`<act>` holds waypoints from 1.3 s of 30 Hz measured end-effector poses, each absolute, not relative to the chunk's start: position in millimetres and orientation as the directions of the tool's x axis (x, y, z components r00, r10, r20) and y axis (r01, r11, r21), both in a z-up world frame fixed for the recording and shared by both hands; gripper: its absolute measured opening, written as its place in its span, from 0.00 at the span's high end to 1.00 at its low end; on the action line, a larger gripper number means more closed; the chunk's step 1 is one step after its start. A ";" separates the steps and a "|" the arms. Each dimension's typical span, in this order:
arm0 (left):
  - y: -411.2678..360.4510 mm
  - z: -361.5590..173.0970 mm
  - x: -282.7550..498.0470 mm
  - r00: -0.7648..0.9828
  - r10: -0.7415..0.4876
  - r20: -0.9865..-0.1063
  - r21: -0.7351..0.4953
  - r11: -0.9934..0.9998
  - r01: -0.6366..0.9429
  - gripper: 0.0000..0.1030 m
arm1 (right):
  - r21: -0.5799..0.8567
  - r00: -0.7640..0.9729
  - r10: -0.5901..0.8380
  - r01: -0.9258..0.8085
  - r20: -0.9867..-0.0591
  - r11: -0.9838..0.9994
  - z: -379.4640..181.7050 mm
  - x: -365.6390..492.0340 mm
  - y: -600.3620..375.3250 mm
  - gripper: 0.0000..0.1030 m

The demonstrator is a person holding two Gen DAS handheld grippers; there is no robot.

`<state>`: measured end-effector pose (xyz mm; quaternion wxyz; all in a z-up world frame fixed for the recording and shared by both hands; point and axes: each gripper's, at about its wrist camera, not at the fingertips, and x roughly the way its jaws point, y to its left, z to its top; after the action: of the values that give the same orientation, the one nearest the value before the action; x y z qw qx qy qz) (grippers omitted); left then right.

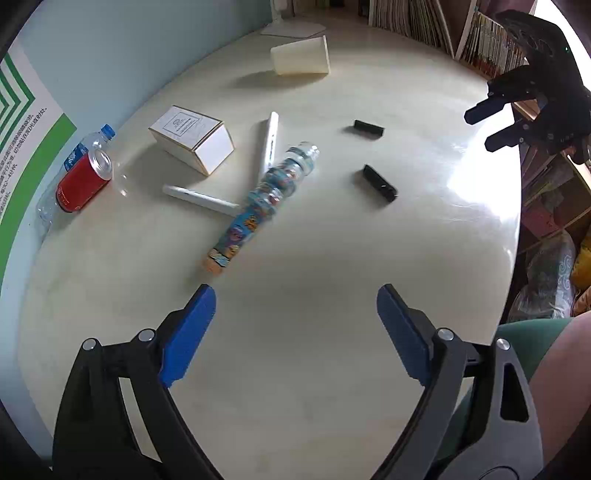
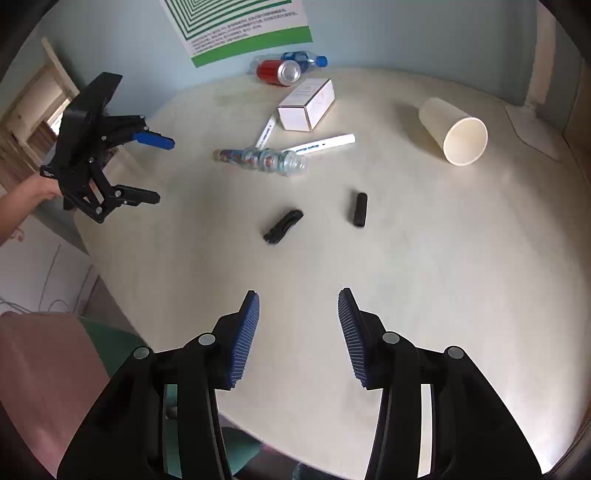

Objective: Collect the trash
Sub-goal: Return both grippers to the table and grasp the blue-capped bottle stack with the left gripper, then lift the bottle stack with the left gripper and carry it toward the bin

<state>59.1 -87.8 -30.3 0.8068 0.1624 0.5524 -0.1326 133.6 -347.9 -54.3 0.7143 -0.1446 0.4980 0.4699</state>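
Trash lies on a pale table (image 1: 295,350): a toppled paper cup (image 1: 301,56) (image 2: 452,129), a white box (image 1: 192,138) (image 2: 306,105), a red can (image 1: 84,181) (image 2: 277,72), a clear bottle with a blue cap (image 1: 90,142) (image 2: 303,59), a colourful bottle-like tube (image 1: 264,201) (image 2: 264,159), two white markers (image 1: 268,142) (image 1: 199,199) and two black caps (image 1: 368,128) (image 1: 379,182). My left gripper (image 1: 295,314) (image 2: 162,170) is open and empty, just short of the tube. My right gripper (image 2: 298,325) (image 1: 487,127) is open and empty above the table.
A green-and-white poster (image 2: 236,26) hangs on the blue wall behind the can. Bookshelves (image 1: 424,22) stand beyond the table's far edge. A flat white sheet (image 1: 293,28) lies behind the cup. Bags (image 1: 546,280) sit off the table's right side.
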 end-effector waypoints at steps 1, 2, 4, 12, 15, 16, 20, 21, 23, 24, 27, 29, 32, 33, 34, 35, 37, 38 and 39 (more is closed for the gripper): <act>-80.2 -32.6 66.1 0.354 -0.031 -0.935 0.126 0.903 0.411 0.16 | 0.246 0.065 0.512 -0.821 -0.856 0.515 -58.0 142.0 -336.3 0.59; -68.7 -32.4 69.4 0.357 -0.030 -0.934 0.134 0.895 0.425 0.16 | 0.231 0.067 0.495 -0.825 -0.866 0.516 -63.2 149.1 -325.8 0.62; -56.5 -40.3 86.3 0.352 -0.041 -0.935 0.132 0.882 0.453 0.16 | 0.207 0.069 0.461 -0.828 -0.885 0.521 -68.6 161.9 -313.6 0.64; -35.9 -76.2 127.3 0.263 -0.142 -0.954 0.016 0.854 0.520 0.23 | 0.142 0.110 0.362 -0.785 -0.926 0.603 -110.2 199.4 -285.4 0.68; -40.0 -85.0 133.5 0.234 -0.161 -0.959 -0.011 0.844 0.536 0.44 | 0.135 0.141 0.375 -0.773 -0.916 0.620 -111.5 204.2 -285.4 0.69; -41.3 -86.1 136.3 0.234 -0.157 -0.959 -0.006 0.841 0.541 0.49 | 0.130 0.146 0.375 -0.775 -0.915 0.619 -111.8 205.2 -285.3 0.69; -47.7 -82.0 137.3 0.260 -0.174 -0.950 0.003 0.826 0.563 0.71 | 0.105 0.170 0.371 -0.781 -0.913 0.615 -113.3 206.8 -283.5 0.69; -48.5 -81.5 137.6 0.258 -0.183 -0.949 -0.005 0.824 0.566 0.78 | 0.085 0.184 0.362 -0.786 -0.914 0.613 -113.7 205.8 -282.6 0.72; -51.5 -80.4 136.8 0.254 -0.187 -0.949 -0.010 0.822 0.569 0.82 | 0.076 0.185 0.366 -0.800 -0.912 0.595 -115.3 203.2 -270.5 0.88; -53.0 -79.2 135.5 0.244 -0.199 -0.949 -0.024 0.819 0.573 0.82 | 0.063 0.194 0.361 -0.804 -0.912 0.591 -114.7 199.9 -270.3 0.88; -56.1 -71.1 132.0 0.251 -0.218 -0.943 -0.041 0.827 0.561 0.82 | 0.076 0.181 0.366 -0.804 -0.913 0.589 -114.6 200.3 -268.8 0.89; -58.8 -59.8 127.3 0.266 -0.234 -0.935 -0.053 0.835 0.548 0.82 | 0.101 0.172 0.380 -0.792 -0.909 0.602 -111.5 201.3 -272.9 0.89; -62.7 -42.3 121.3 0.279 -0.259 -0.925 -0.072 0.838 0.541 0.82 | 0.150 0.161 0.420 -0.774 -0.893 0.615 -101.4 201.5 -280.1 0.89; -65.6 -35.2 117.6 0.287 -0.260 -0.922 -0.067 0.836 0.544 0.82 | 0.155 0.164 0.429 -0.772 -0.888 0.617 -97.0 200.6 -284.7 0.89; -68.3 -29.3 114.5 0.294 -0.262 -0.919 -0.063 0.835 0.546 0.82 | 0.159 0.169 0.437 -0.768 -0.884 0.620 -92.1 198.7 -290.5 0.89; -71.6 -25.1 109.2 0.301 -0.263 -0.917 -0.061 0.836 0.546 0.82 | 0.161 0.178 0.443 -0.763 -0.879 0.626 -87.8 197.4 -296.5 0.89; -78.2 -17.8 100.6 0.311 -0.269 -0.912 -0.061 0.837 0.544 0.82 | 0.169 0.186 0.451 -0.752 -0.873 0.637 -80.6 193.3 -308.8 0.89; -82.7 -14.4 99.5 0.312 -0.273 -0.910 -0.064 0.836 0.544 0.82 | 0.163 0.200 0.451 -0.747 -0.870 0.644 -77.0 190.0 -315.6 0.89; -84.2 -15.3 94.8 0.318 -0.273 -0.908 -0.061 0.837 0.544 0.82 | 0.161 0.206 0.453 -0.744 -0.868 0.648 -74.2 186.8 -321.7 0.89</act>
<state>94.8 -84.2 -15.3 0.8013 0.1292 0.5255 -0.2550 186.8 -321.7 -74.2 0.7623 -0.1480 0.4928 0.3926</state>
